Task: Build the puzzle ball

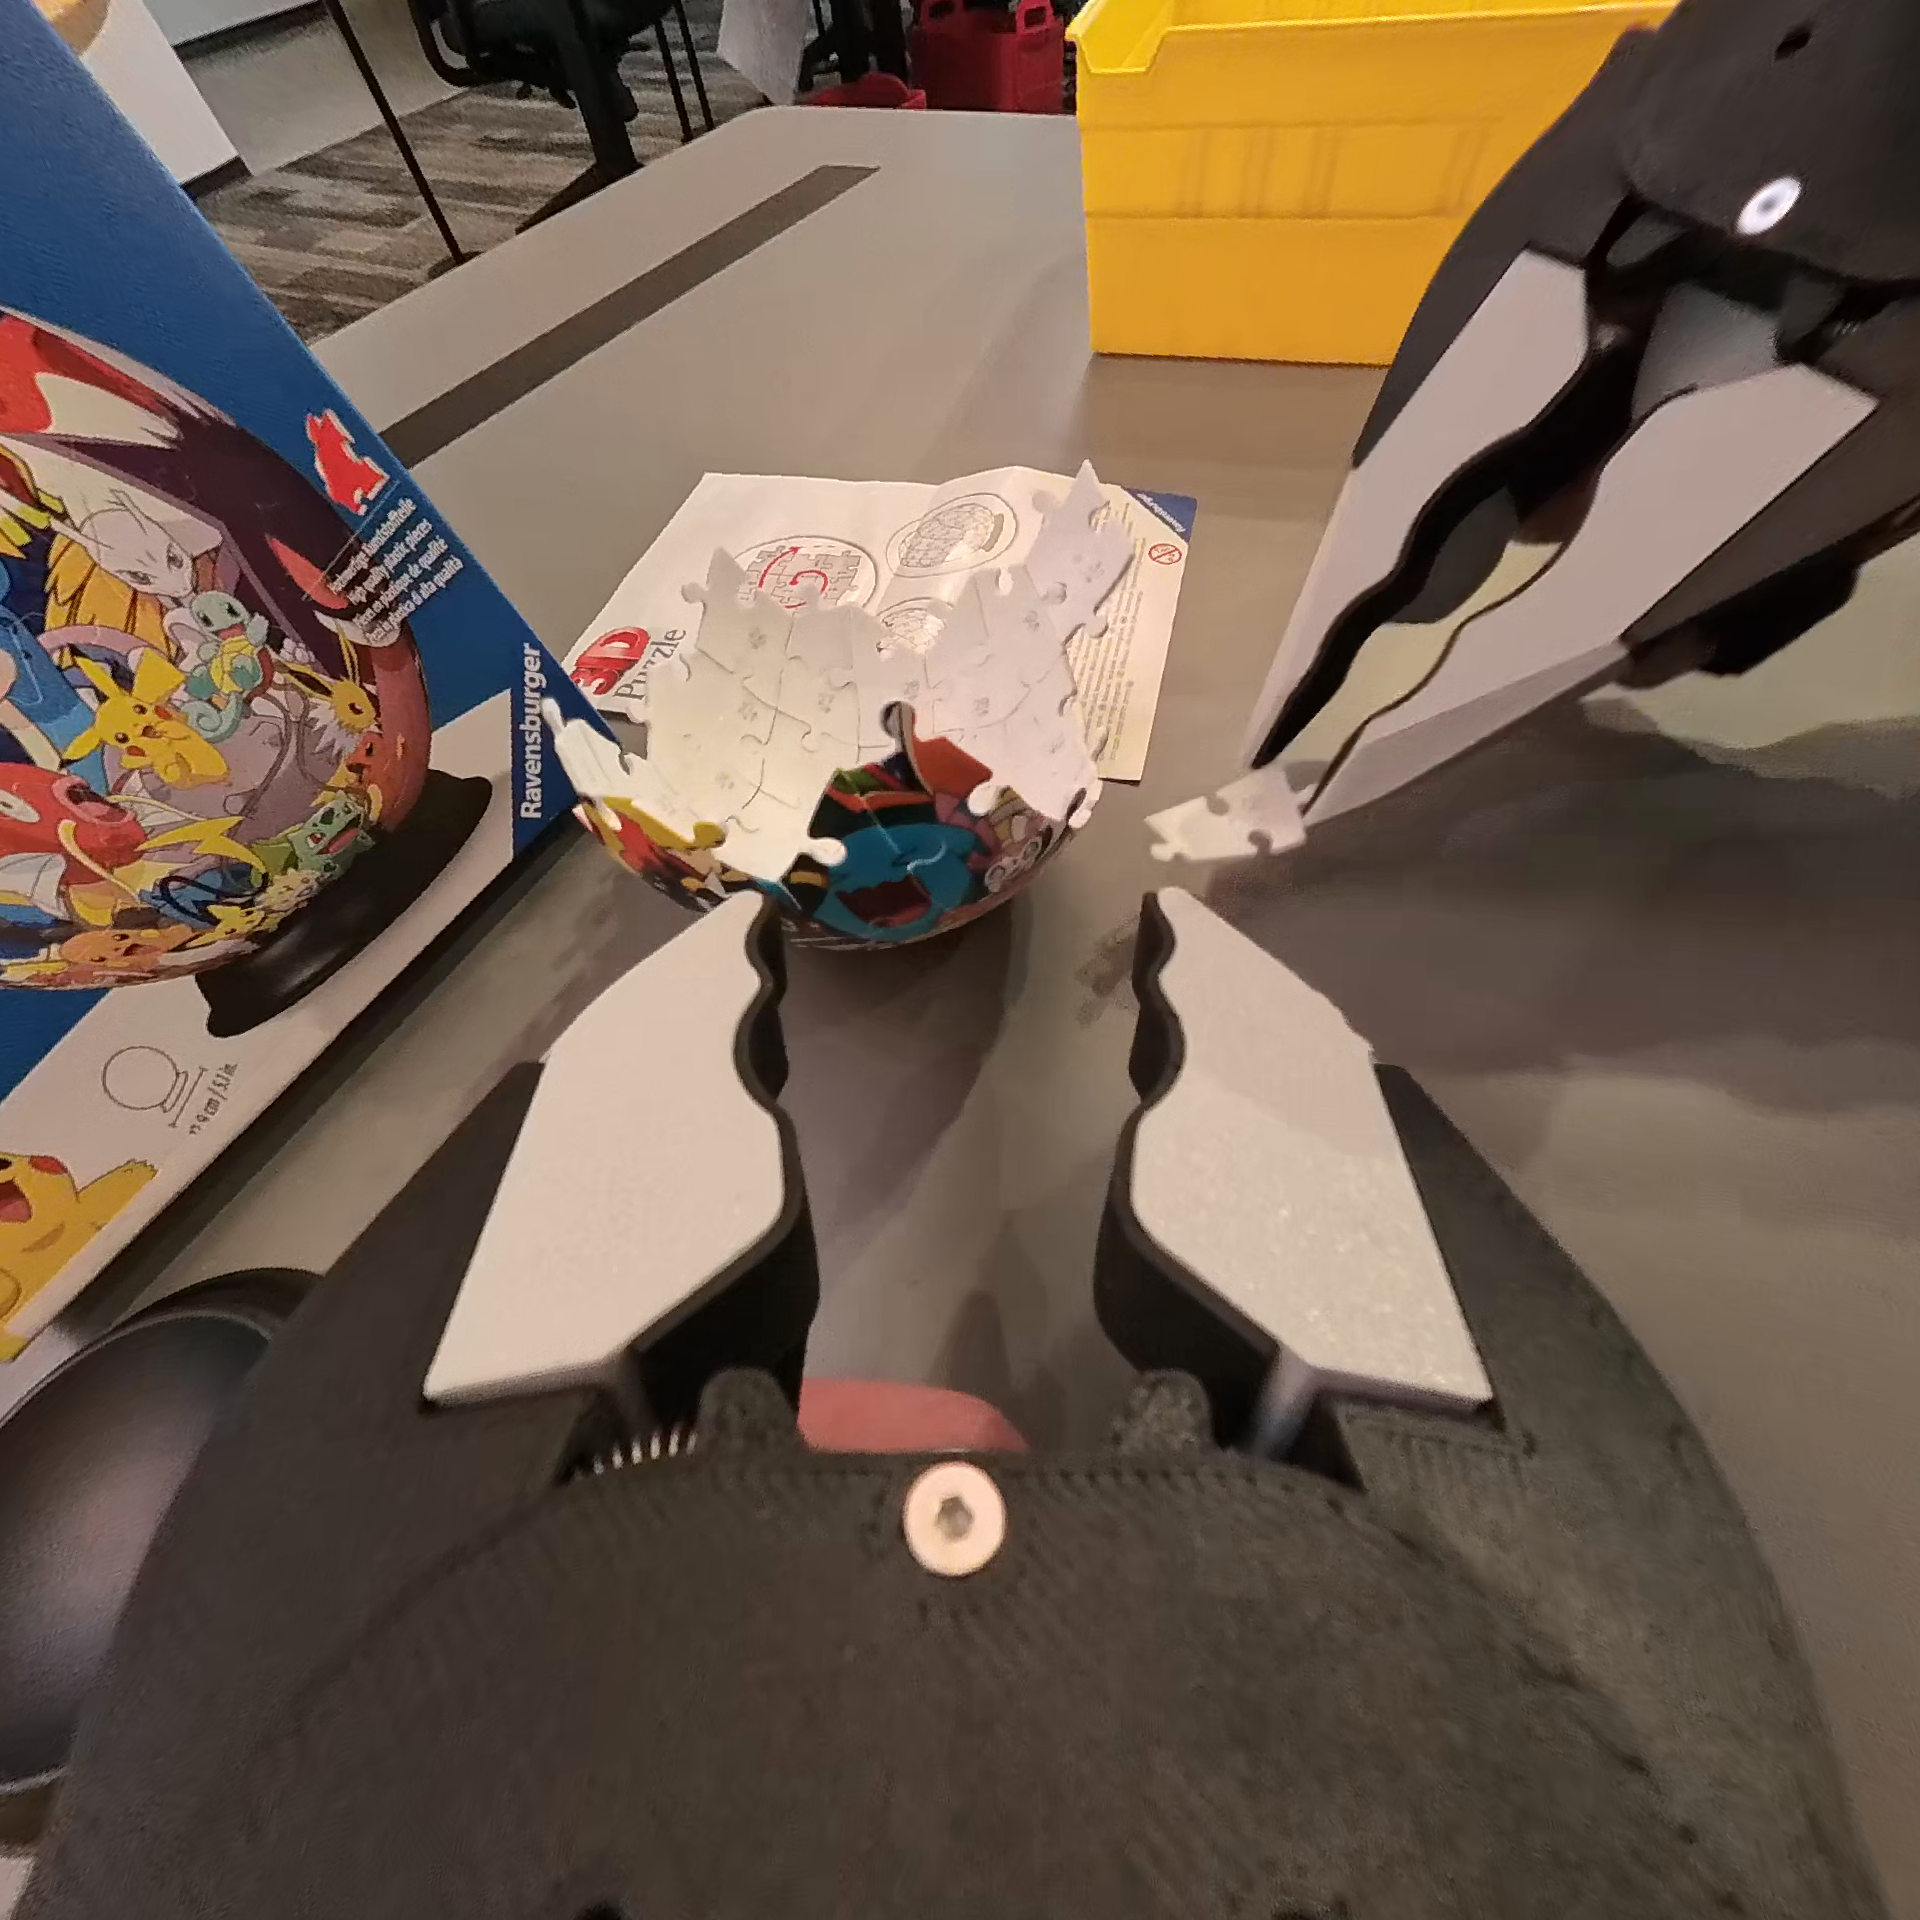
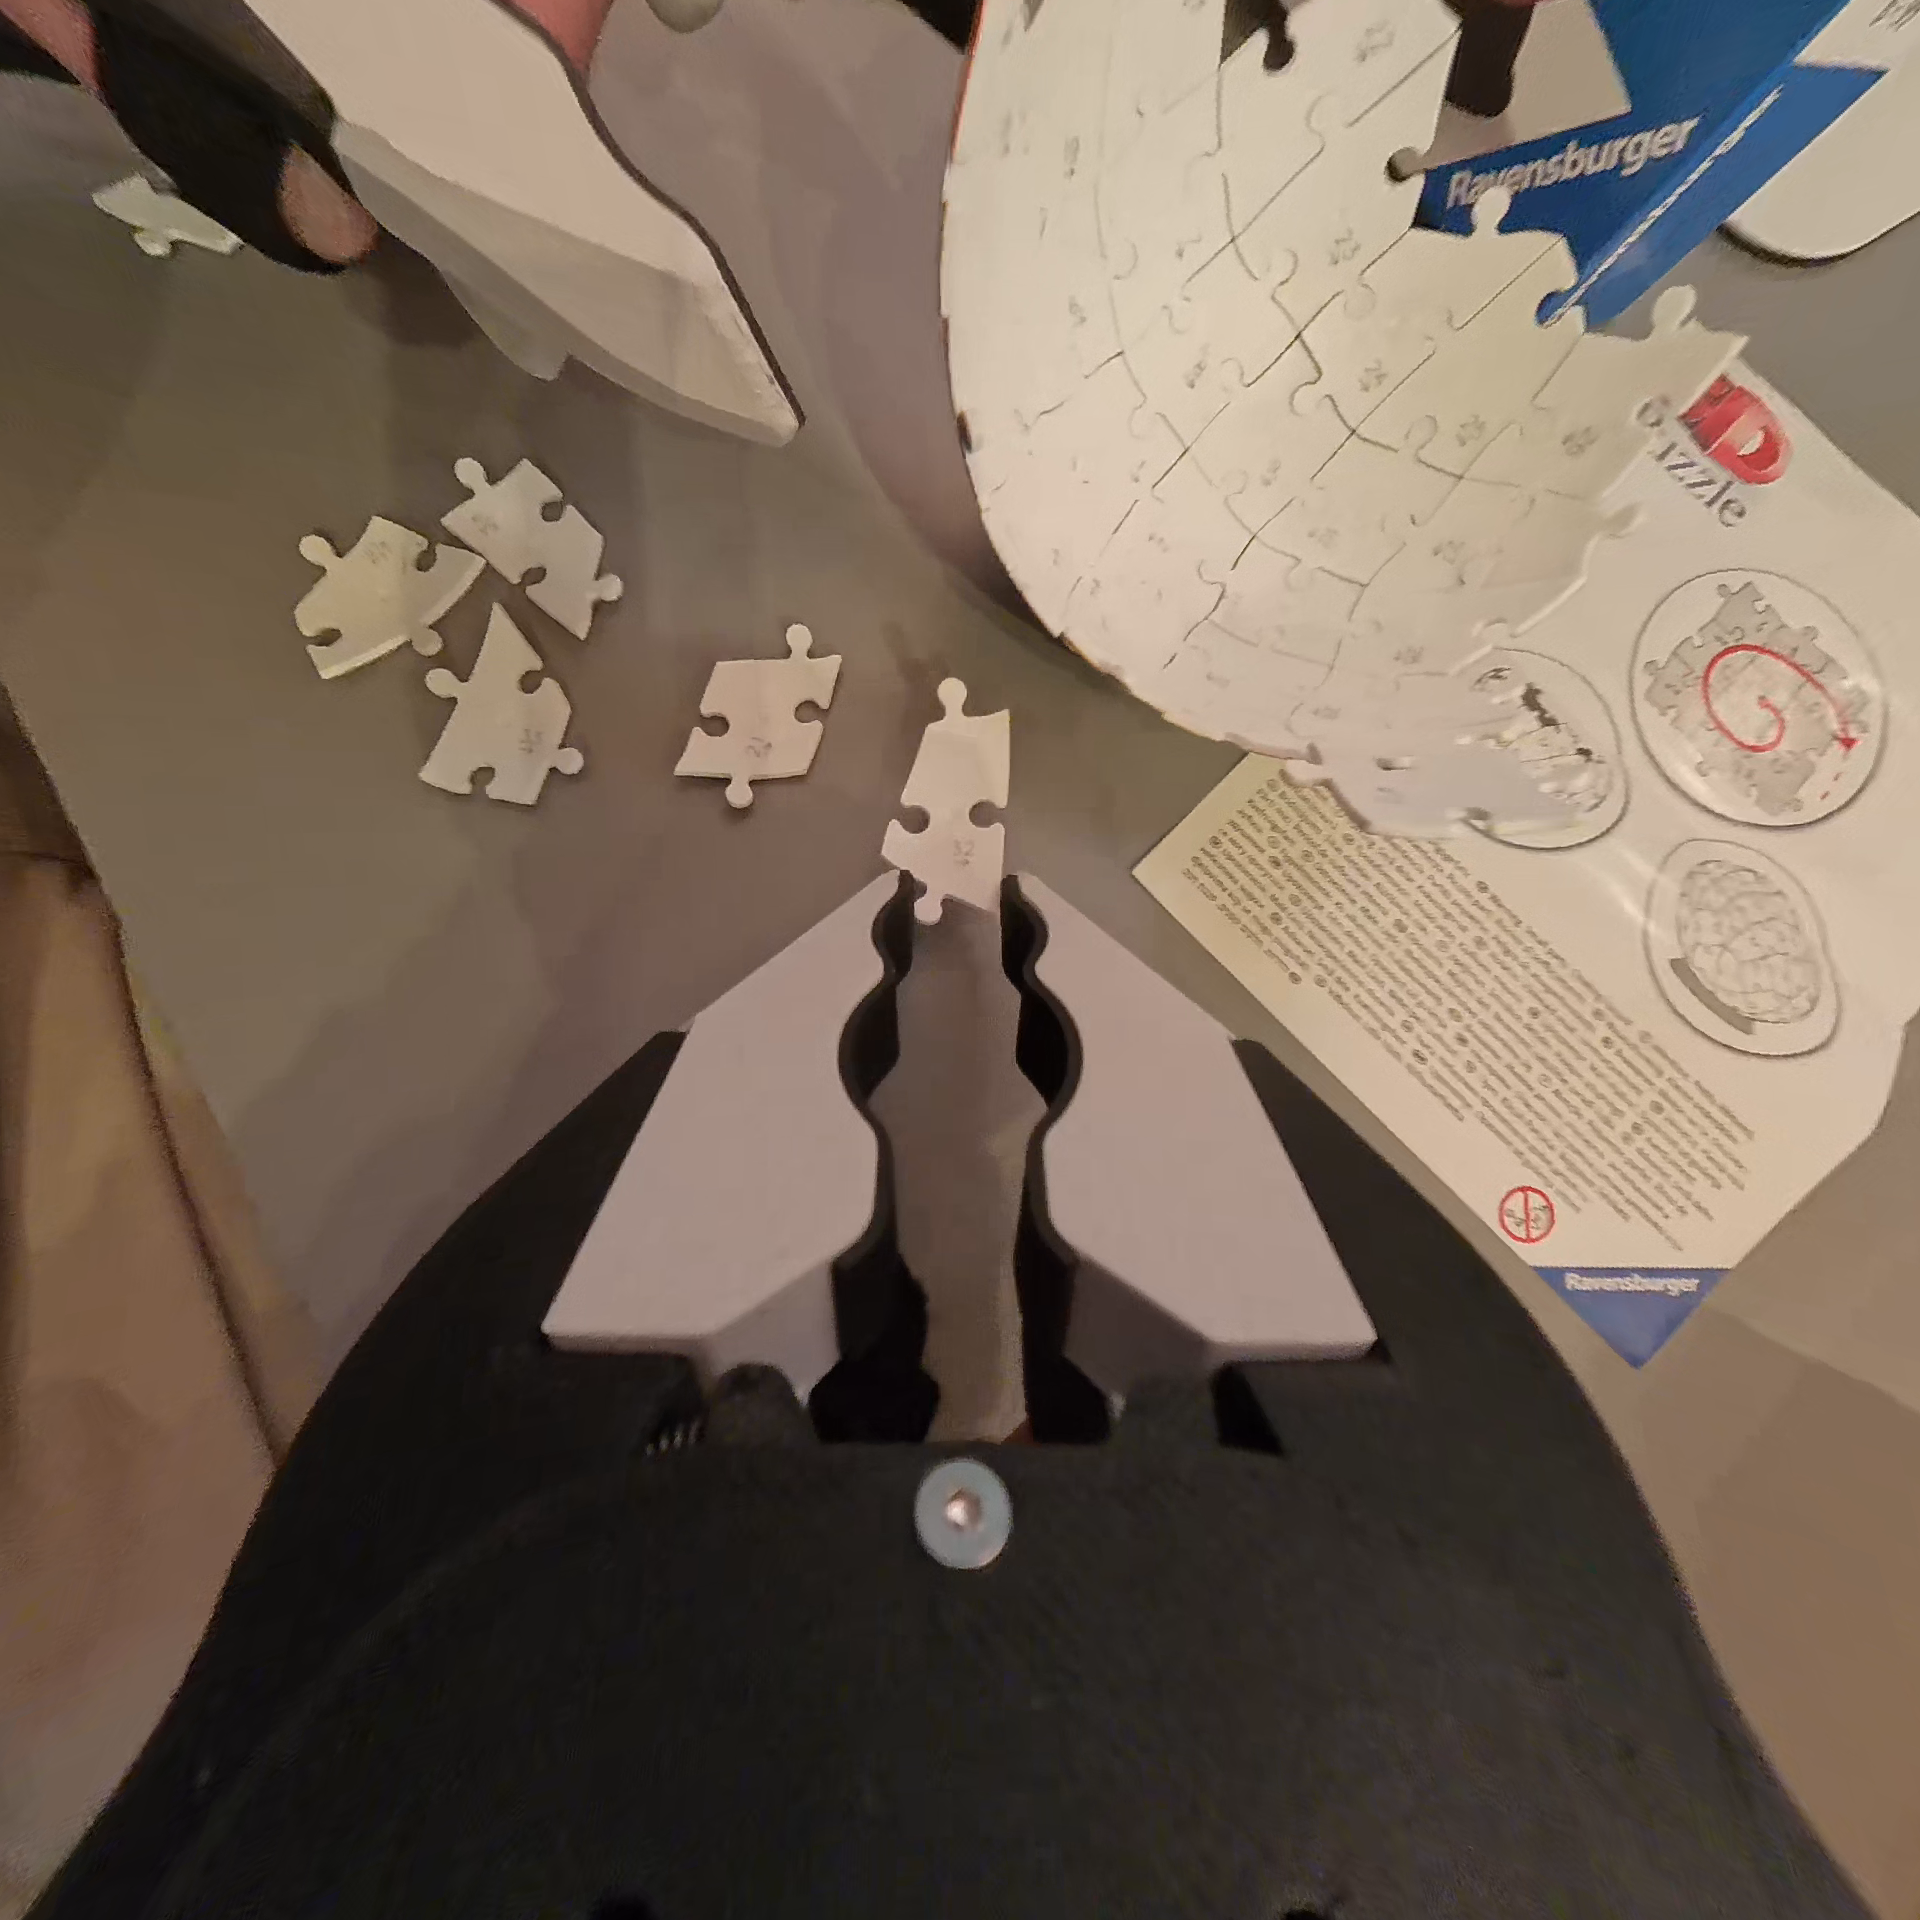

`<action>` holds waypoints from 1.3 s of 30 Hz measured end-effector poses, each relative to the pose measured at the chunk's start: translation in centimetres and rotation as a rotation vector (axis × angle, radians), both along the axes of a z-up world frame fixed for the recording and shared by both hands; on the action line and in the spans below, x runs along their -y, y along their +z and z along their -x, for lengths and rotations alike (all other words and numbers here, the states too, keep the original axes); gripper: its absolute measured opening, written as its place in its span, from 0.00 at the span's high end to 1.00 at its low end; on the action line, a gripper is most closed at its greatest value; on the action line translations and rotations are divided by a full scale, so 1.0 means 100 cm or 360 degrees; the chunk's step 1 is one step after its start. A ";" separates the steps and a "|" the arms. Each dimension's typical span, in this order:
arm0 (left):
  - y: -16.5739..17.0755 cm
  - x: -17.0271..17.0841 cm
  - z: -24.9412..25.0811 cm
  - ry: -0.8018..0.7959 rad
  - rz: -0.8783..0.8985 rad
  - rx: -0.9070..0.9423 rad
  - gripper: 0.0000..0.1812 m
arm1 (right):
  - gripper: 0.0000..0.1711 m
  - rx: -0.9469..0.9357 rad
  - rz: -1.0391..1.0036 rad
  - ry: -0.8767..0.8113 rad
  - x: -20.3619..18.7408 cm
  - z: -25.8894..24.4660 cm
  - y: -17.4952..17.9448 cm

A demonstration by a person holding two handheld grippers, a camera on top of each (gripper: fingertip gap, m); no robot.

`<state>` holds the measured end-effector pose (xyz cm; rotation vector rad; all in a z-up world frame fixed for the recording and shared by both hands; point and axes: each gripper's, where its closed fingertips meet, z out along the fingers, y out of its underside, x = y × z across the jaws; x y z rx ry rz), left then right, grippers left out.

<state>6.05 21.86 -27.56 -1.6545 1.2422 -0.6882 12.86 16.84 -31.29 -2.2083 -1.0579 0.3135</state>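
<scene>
The half-built puzzle ball (image 1: 831,769) sits open side up on the grey table, white inside and coloured outside; the right wrist view shows its white inner shell (image 2: 1247,416). My left gripper (image 1: 956,914) is open and empty, just in front of the ball. My right gripper (image 2: 951,883) is shut on a white puzzle piece (image 2: 951,800) and holds it above the table, right of the ball; the left wrist view shows this piece (image 1: 1231,821) at the right gripper's tips (image 1: 1294,764). Several loose white pieces (image 2: 468,623) lie on the table.
The blue puzzle box (image 1: 208,623) stands left of the ball. A paper instruction sheet (image 2: 1558,987) lies under and behind the ball. A yellow bin (image 1: 1299,177) stands at the far right. One loose piece (image 2: 758,727) lies near my right gripper's tips.
</scene>
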 end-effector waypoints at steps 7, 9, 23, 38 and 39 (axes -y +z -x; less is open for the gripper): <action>0.001 -0.002 0.002 0.0029 0.0007 0.0015 0.65 | 0.92 0.0076 -0.0055 0.0011 -0.003 -0.015 0.036; 0.003 -0.004 0.003 0.0047 -0.0003 0.0021 0.65 | 0.92 0.0118 -0.0059 0.0018 -0.006 -0.018 0.042; 0.013 -0.070 0.043 0.0328 0.0701 0.0286 0.59 | 0.92 0.0107 -0.0088 -0.0009 -0.007 -0.017 0.054; -0.027 -0.083 0.007 0.0215 0.0938 -0.0460 0.88 | 0.92 0.0051 -0.0130 -0.0009 -0.003 -0.015 0.059; -0.027 -0.085 0.007 0.0220 0.0912 -0.0491 0.90 | 0.92 0.0049 -0.0132 -0.0008 -0.003 -0.015 0.059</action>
